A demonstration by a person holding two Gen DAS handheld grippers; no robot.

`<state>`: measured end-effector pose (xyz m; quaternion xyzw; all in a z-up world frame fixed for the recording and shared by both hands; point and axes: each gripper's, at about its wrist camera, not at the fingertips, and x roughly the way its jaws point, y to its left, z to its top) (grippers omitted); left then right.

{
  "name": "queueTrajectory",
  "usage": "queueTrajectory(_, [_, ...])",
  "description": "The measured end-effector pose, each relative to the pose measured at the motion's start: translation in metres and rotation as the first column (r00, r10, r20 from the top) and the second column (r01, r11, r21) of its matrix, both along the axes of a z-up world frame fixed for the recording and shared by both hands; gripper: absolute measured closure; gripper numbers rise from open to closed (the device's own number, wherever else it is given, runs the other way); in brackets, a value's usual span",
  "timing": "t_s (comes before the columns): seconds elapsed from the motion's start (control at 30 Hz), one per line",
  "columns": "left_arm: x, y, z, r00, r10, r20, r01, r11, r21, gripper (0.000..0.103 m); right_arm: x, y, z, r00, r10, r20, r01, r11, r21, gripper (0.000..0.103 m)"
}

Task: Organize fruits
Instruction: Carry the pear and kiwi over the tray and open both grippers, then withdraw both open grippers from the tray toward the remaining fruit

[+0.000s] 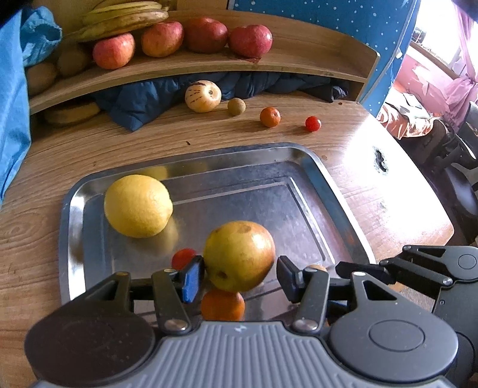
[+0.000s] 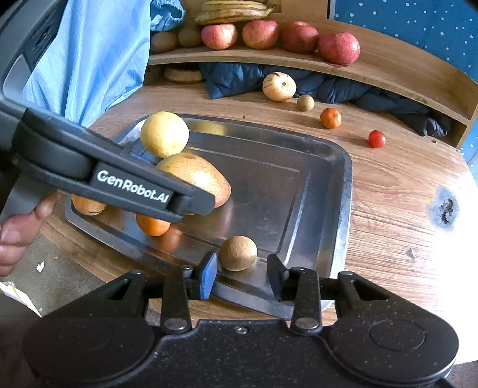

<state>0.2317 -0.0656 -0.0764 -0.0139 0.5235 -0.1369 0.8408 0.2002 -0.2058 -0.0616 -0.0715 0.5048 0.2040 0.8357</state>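
Observation:
A steel tray (image 1: 298, 185) lies on the wooden table. My left gripper (image 1: 240, 279) is shut on a yellow-red apple (image 1: 239, 256), held just above the tray floor. Under and beside the apple lie a mandarin (image 1: 222, 304) and a cherry tomato (image 1: 182, 258); a lemon (image 1: 137, 206) rests at the tray's far left. My right gripper (image 2: 242, 276) stands open at the tray's near rim (image 2: 254, 294). A small brown round fruit (image 2: 237, 253) sits on the tray between its fingers, clear of both pads. Beyond the tray lie a pale striped fruit (image 1: 203, 96), a small brown fruit (image 1: 236, 106), a mandarin (image 1: 269, 117) and a cherry tomato (image 1: 312, 123).
A curved wooden shelf (image 1: 298, 64) at the back holds red apples (image 1: 250, 40), bananas (image 1: 125, 21) and brown fruit. A dark blue jacket (image 1: 143, 104) is stuffed under it. Light blue cloth (image 2: 89, 59) hangs at the left. A person's hand (image 2: 15, 238) grips the left tool. The table edge curves off at the right.

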Motion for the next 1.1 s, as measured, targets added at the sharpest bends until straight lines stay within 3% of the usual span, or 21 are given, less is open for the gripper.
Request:
queueTrajectory(0.17, [-0.013,0.006,0.009,1.0,0.016,0.002,-0.016,1.0,0.005,0.043,-0.005,-0.001,0.005,1.0,0.002,0.006,-0.002,1.0,0.002,0.05])
queueTrajectory(0.33, [-0.027,0.017,0.019,1.0,0.017,0.005,-0.017,1.0,0.016,0.04,-0.014,0.001,0.009,1.0,0.008,0.002,-0.008,1.0,0.007,0.046])
queueTrajectory(0.67, [-0.049,0.056,0.022,0.996,0.08,-0.04,-0.078,0.996,0.046,0.022,-0.022,0.005,0.013,1.0,0.006,-0.004,-0.006,1.0,0.019,0.037])
queueTrajectory(0.9, [-0.057,0.074,0.02,0.988,0.142,-0.061,-0.136,0.987,0.09,0.006,-0.027,0.007,0.017,1.0,-0.003,-0.01,0.003,0.999,0.037,0.023])
queueTrajectory(1.1, [-0.054,0.076,0.024,0.987,0.152,-0.044,-0.144,0.979,0.144,0.001,-0.028,0.004,0.022,1.0,-0.017,-0.004,0.017,0.999,0.047,0.01])
